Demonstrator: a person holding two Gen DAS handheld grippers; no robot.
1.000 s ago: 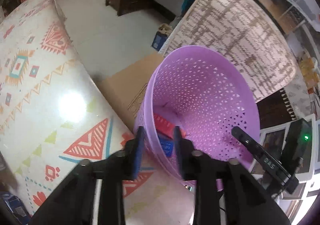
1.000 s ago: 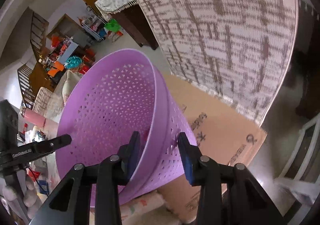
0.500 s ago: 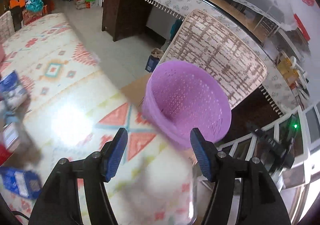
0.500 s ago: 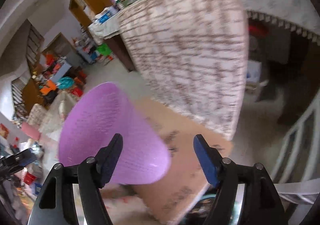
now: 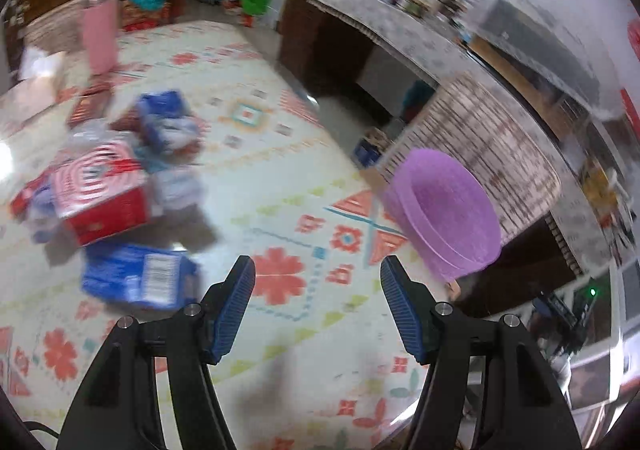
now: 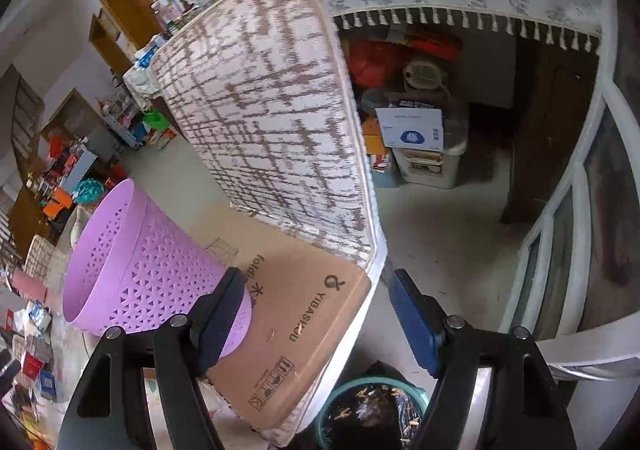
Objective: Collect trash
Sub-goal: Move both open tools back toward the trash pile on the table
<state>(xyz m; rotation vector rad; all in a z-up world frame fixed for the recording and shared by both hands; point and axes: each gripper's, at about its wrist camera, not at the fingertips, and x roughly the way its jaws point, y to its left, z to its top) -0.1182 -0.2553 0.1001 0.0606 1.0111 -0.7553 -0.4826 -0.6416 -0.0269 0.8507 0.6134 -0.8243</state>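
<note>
On the patterned floor mat (image 5: 256, 177), trash lies piled toward its left side: red box (image 5: 106, 191), blue box (image 5: 138, 277) and a blue pack (image 5: 166, 121), all blurred. L gripper (image 5: 317, 304) hangs over the mat, jaws apart, nothing btwn them. Purple basket (image 5: 444, 209) stands at the mat's right edge. R gripper (image 6: 318, 318) has jaws wide, empty, above the cardboard sheet (image 6: 296, 314); basket just left, w/ a mattress (image 6: 272, 117) leaning behind.
</note>
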